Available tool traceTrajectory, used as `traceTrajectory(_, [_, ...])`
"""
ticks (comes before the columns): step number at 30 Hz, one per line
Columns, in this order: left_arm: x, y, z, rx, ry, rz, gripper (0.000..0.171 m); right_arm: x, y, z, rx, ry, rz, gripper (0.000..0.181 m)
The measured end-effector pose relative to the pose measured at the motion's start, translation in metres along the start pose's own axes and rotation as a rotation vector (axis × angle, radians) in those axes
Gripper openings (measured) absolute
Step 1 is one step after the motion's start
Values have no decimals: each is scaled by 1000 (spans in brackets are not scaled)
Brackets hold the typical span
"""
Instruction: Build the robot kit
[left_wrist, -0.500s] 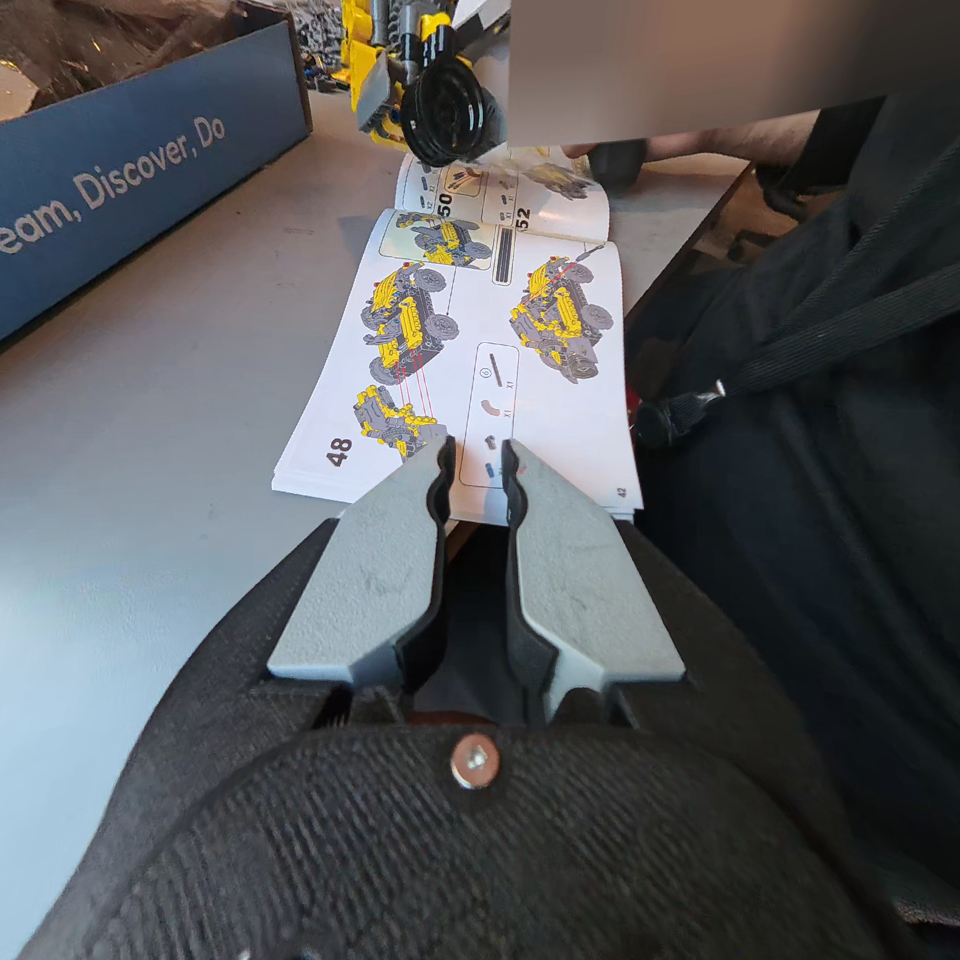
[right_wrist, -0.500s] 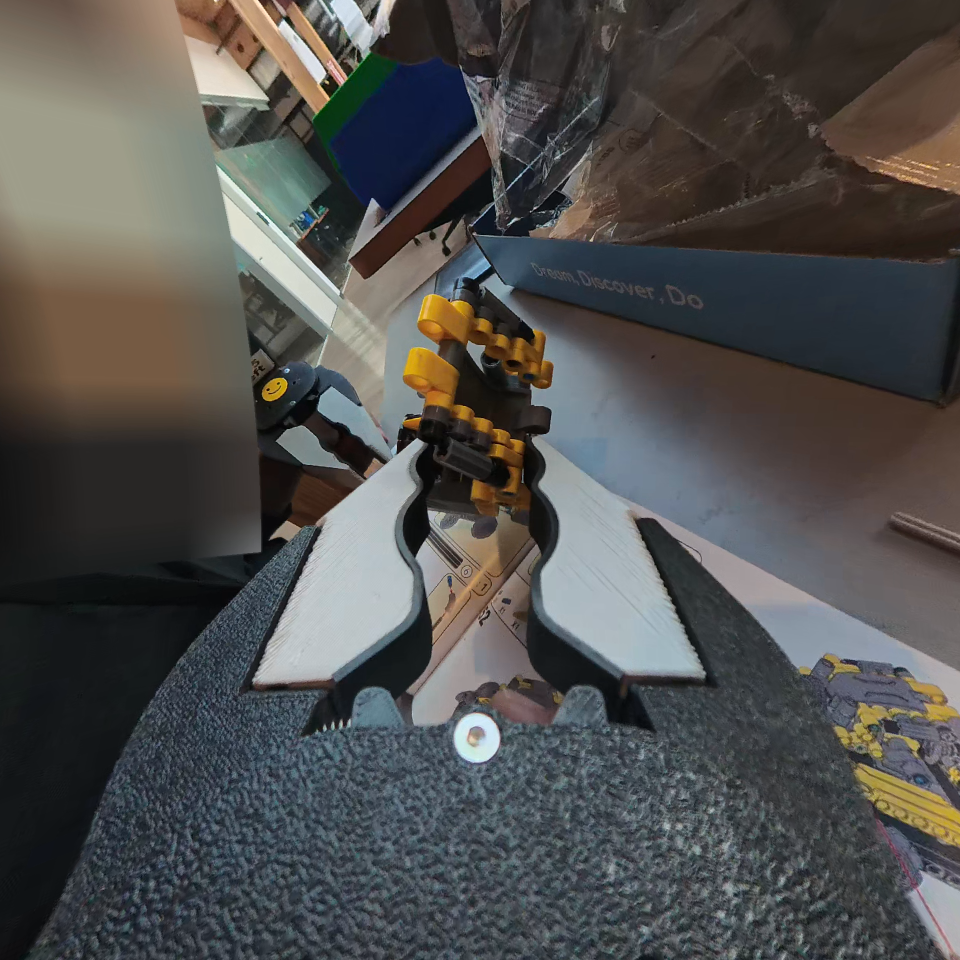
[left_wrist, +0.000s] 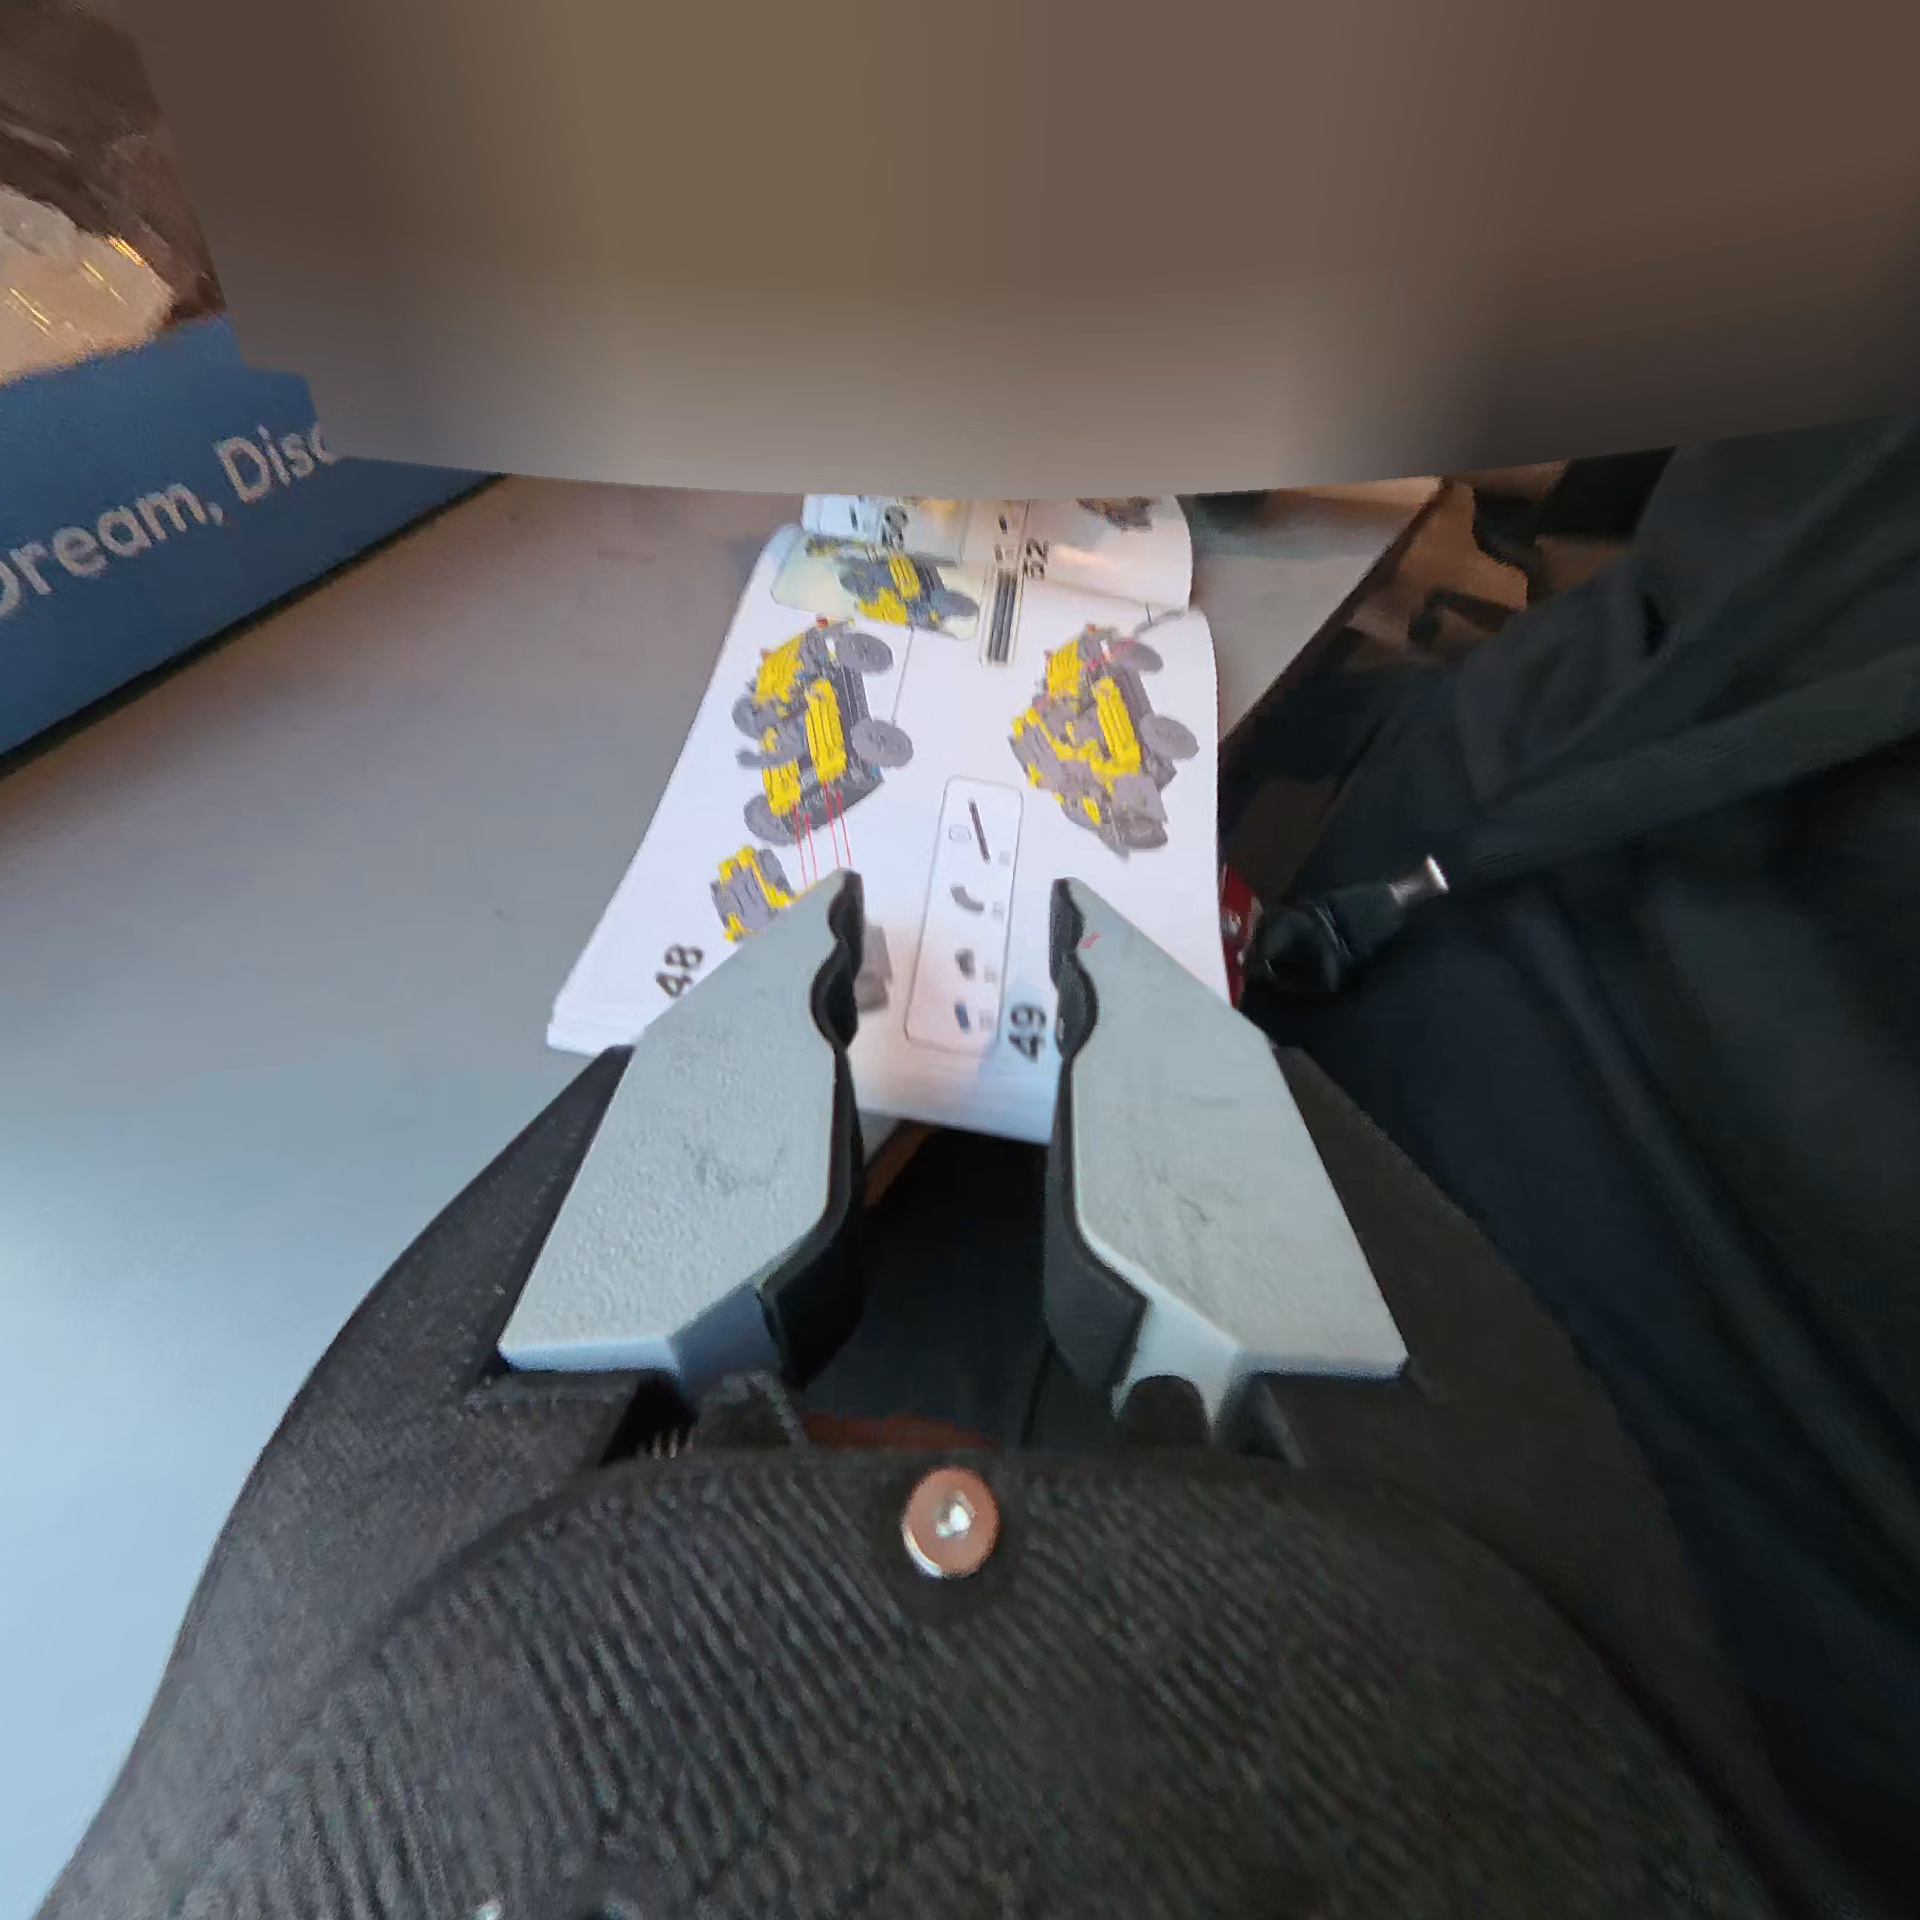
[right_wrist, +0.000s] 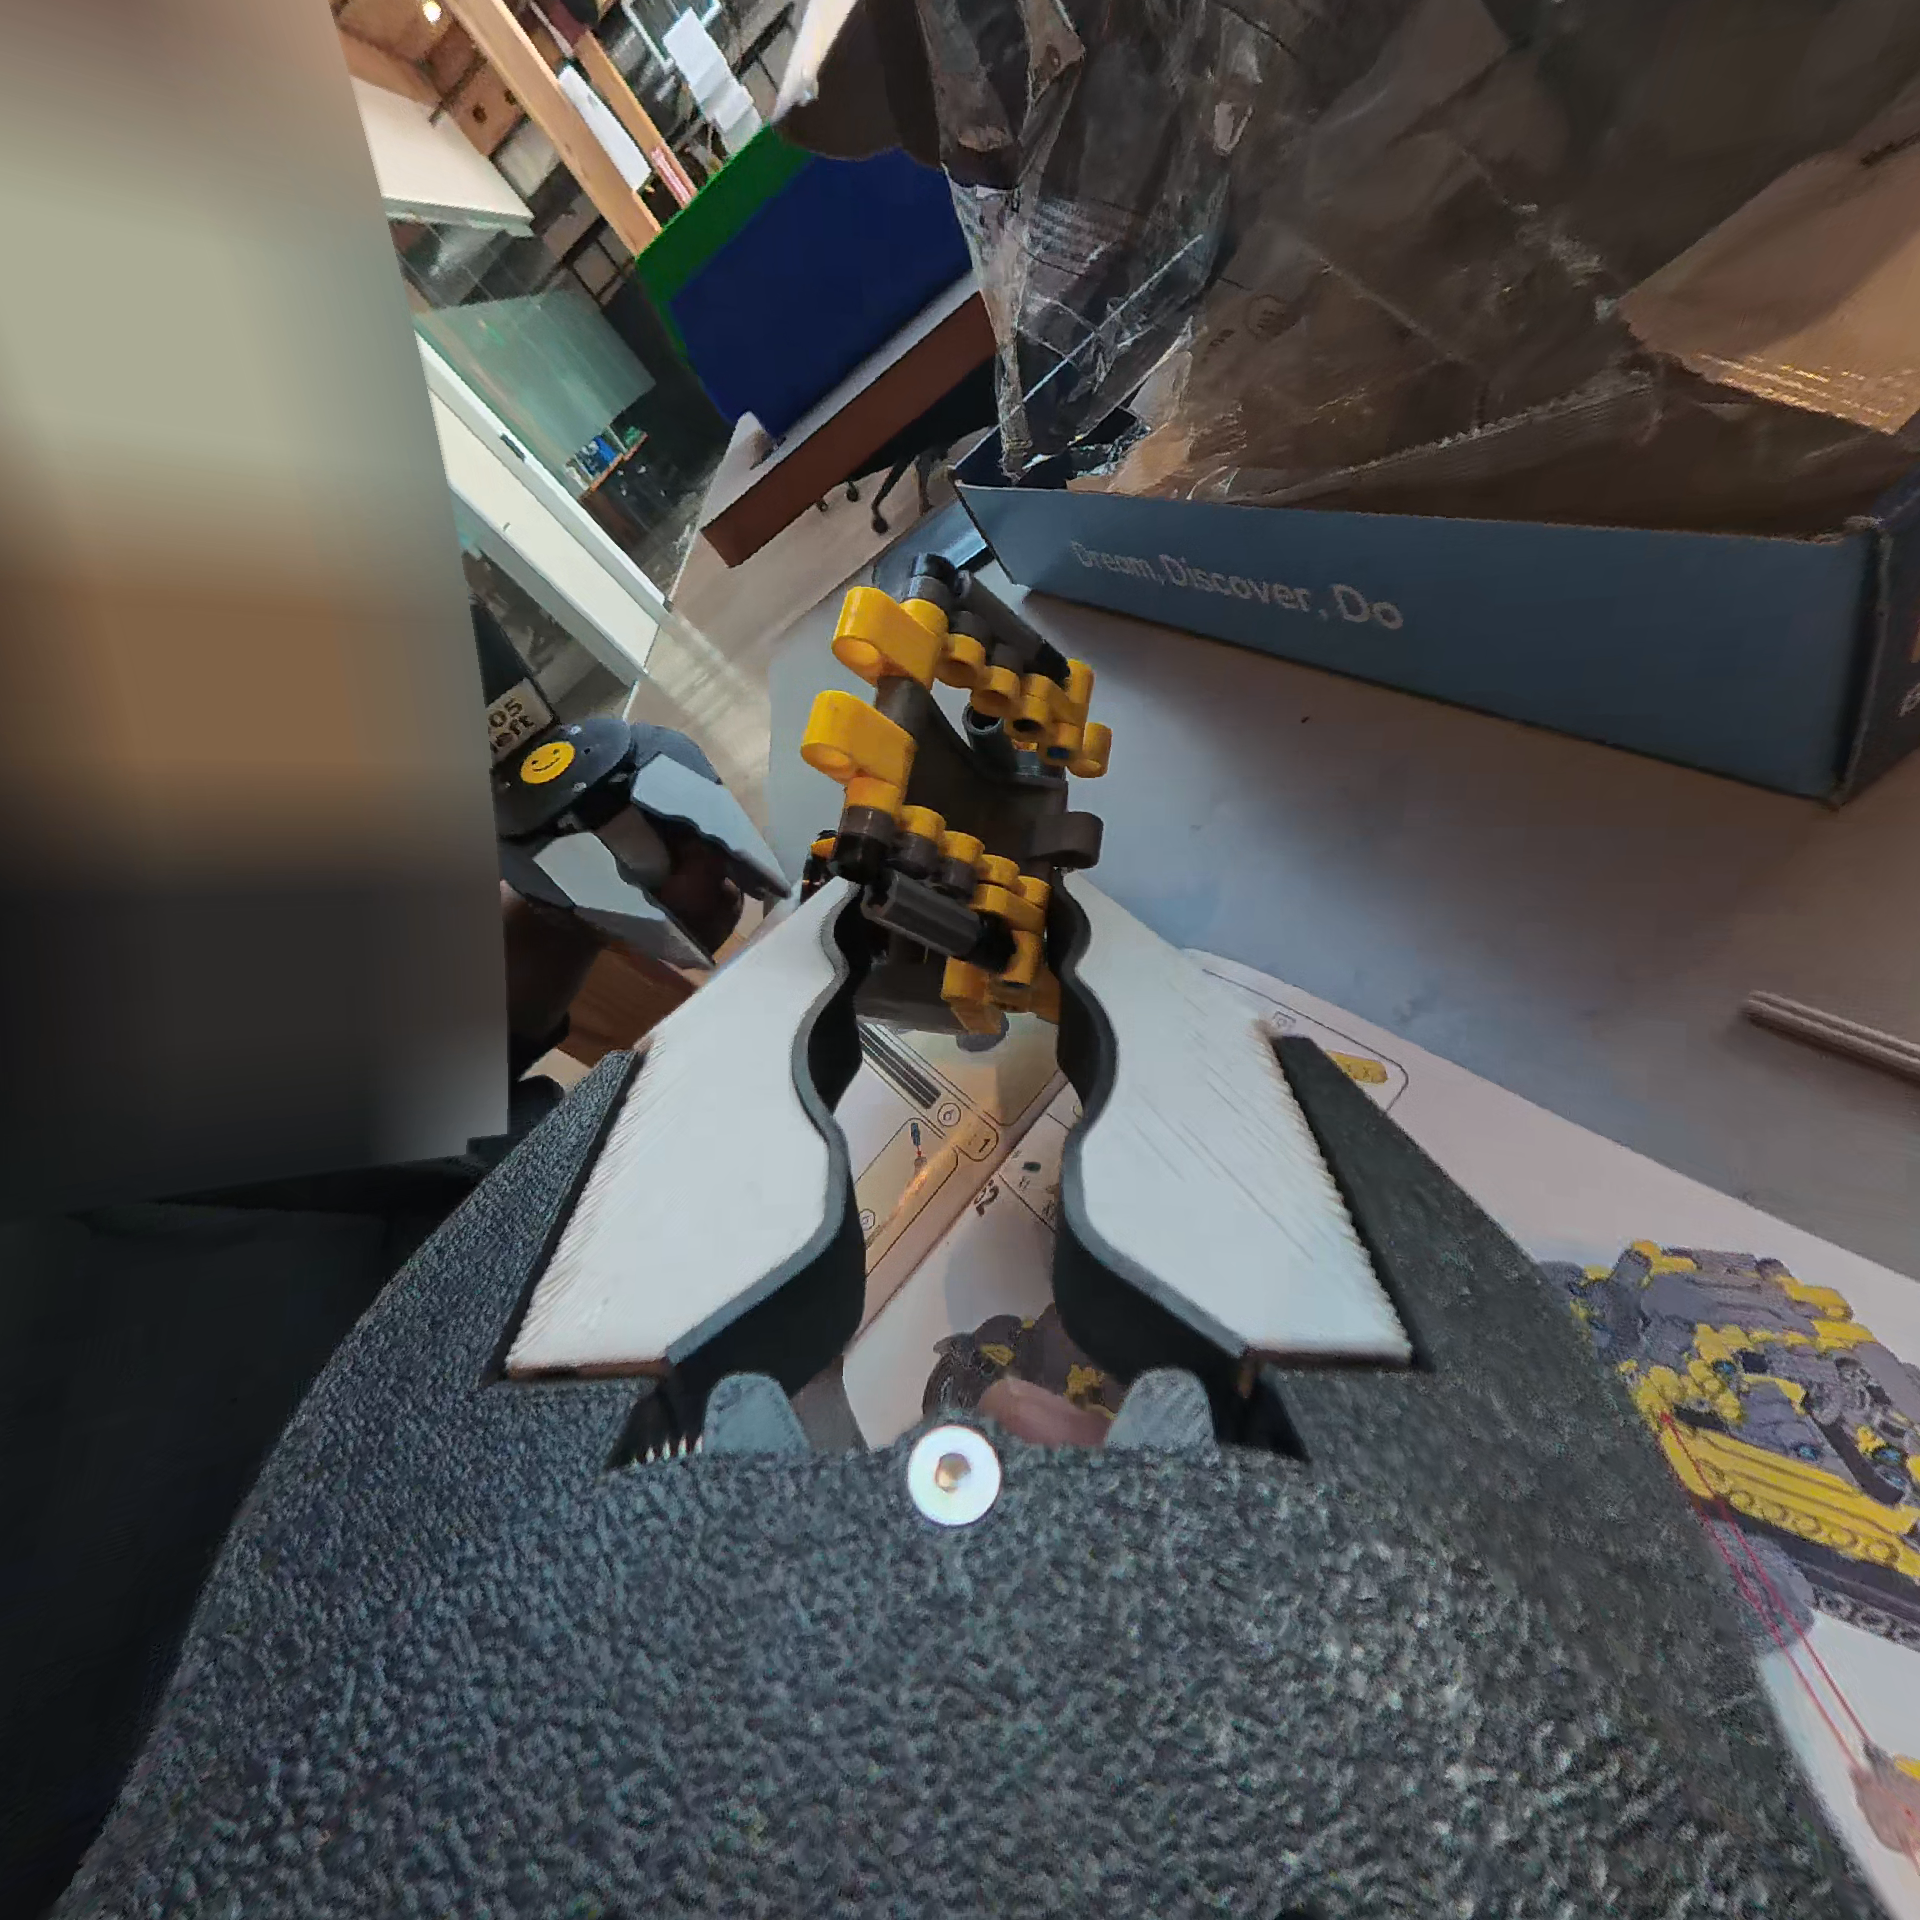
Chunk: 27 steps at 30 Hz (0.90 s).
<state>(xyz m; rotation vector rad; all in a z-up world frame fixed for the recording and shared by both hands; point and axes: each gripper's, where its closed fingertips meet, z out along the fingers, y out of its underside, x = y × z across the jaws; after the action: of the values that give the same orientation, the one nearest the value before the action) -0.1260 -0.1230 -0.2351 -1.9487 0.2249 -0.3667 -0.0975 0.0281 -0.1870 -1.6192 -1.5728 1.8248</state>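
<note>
Grey tabletop (left_wrist: 312, 935), long blue cardboard box (right_wrist: 1507, 634) at far edge. Open white instruction booklet with yellow vehicle drawings (left_wrist: 935, 831) near table's front edge. Left gripper (left_wrist: 951, 904): jaws spread, empty, over booklet's near edge. Right gripper (right_wrist: 951, 914): clamped on yellow-and-dark-grey plastic brick assembly (right_wrist: 956, 810), held above booklet.

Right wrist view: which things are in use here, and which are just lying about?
In use:
- right tool, shut on the yellow and grey brick assembly
- open instruction booklet
- left tool, open, empty, over the booklet

Lying about:
- blue box
- crumpled plastic wrap
- thin stick on the table
</note>
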Motion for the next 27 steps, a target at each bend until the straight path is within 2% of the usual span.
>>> traceTrajectory(3, [-3, -28, 6, 47, -59, 12, 40, -2, 1, -10, 5, 44, -27, 32])
traceTrajectory(7, [7, -57, 32, 1, -114, 74, 58, -12, 2, -27, 30, 72, -60, 32])
traceTrajectory(9, [25, -65, 48, 14, -91, 23, 58, -12, 7, -38, 33, 106, -64, 32])
traceTrajectory(12, [64, -76, 69, 118, -44, -64, 50, -16, 15, -56, 48, 134, -79, 32])
traceTrajectory(16, [115, -75, 91, 198, 64, -126, 48, -12, 23, -76, 36, 175, -69, 32])
traceTrajectory(18, [126, -75, 94, 219, 109, -121, 47, -10, 23, -81, 29, 182, -69, 32])
traceTrajectory(21, [126, -71, 96, 200, 152, -93, 48, -8, 17, -84, 41, 182, -70, 32])
traceTrajectory(27, [117, -63, 90, 257, 163, -95, 46, -4, 10, -74, 66, 161, -30, 32])
